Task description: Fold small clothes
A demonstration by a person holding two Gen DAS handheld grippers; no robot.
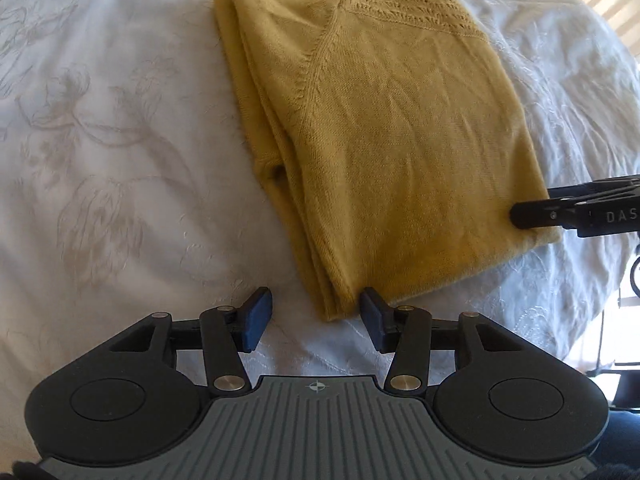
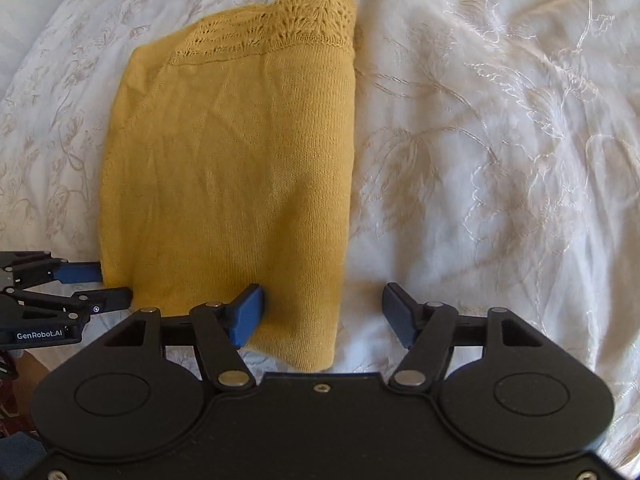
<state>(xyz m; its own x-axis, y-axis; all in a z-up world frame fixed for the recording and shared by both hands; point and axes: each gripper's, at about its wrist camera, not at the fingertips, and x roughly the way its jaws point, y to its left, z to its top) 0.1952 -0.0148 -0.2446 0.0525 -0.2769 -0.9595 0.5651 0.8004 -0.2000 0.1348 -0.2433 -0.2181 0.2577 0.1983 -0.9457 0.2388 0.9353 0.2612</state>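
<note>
A mustard-yellow knit sweater (image 1: 392,128) lies folded lengthwise on a white embroidered bedspread (image 1: 120,120), its lace yoke at the far end. My left gripper (image 1: 316,316) points steeply down at the sweater's near left corner. Its jaws are open and the layered corner sits between the blue pads, apart from them. My right gripper (image 2: 324,316) stands open over the sweater (image 2: 232,168) at the near right corner, with the folded edge between its pads. A finger (image 1: 532,216) of the right gripper shows at the right edge of the left wrist view. The left gripper (image 2: 104,286) shows at the left of the right wrist view.
The bedspread (image 2: 500,160) spreads wide on both sides of the sweater, wrinkled on the right. The bed's edge falls away at the near right in the left wrist view, beside a bright window area (image 1: 628,304).
</note>
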